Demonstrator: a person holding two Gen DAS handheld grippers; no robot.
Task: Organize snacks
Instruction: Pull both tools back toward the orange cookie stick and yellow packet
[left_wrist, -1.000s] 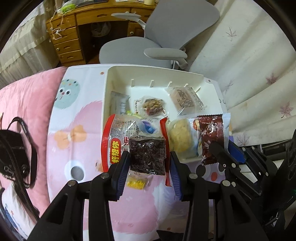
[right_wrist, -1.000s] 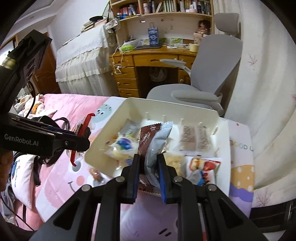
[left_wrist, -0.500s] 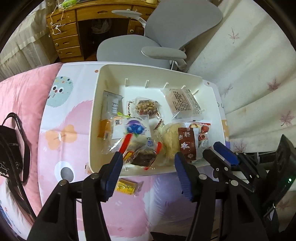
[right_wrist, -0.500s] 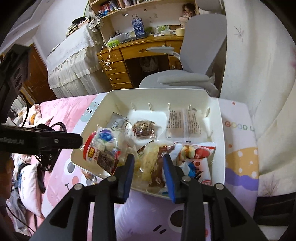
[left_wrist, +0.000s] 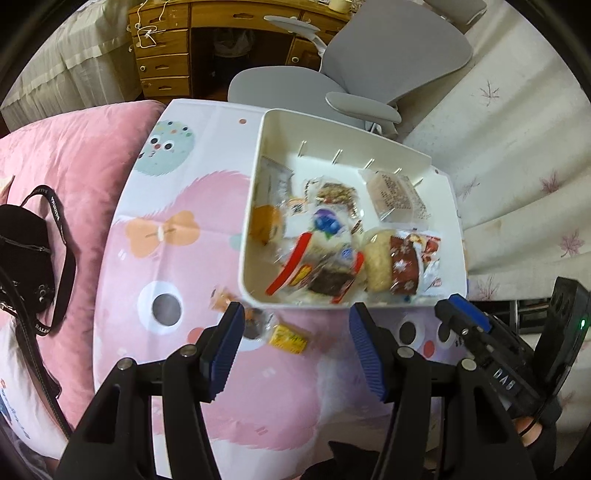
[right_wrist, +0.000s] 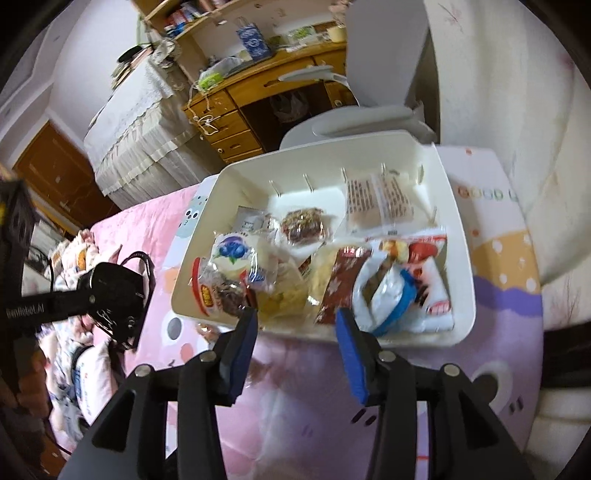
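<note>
Hovering over the patterned surface (left_wrist: 177, 258), left gripper (left_wrist: 295, 325) and right gripper (right_wrist: 295, 323) both have fingers spread wide, gripping nothing. Just beyond the left fingers lies a small yellow packet (left_wrist: 289, 338) beside the white bin (left_wrist: 255, 206). Farther on, the bin holds mixed snack packets (right_wrist: 295, 254); a grey chair (left_wrist: 369, 74) stands behind.

Setting: a home bedroom, also used for study. Evidence: pink quilt (left_wrist: 66, 147) with a cartoon-print sheet (left_wrist: 166, 236) spread over the bed; wooden desk (right_wrist: 258, 99) with drawers; grey swivel chair (left_wrist: 369, 74) pushed up to it; bookshelf (right_wrist: 207, 14) above the desk, cluttered; leaf-print curtain (left_wrist: 517, 122); wooden door (right_wrist: 51, 162) at far left.
</note>
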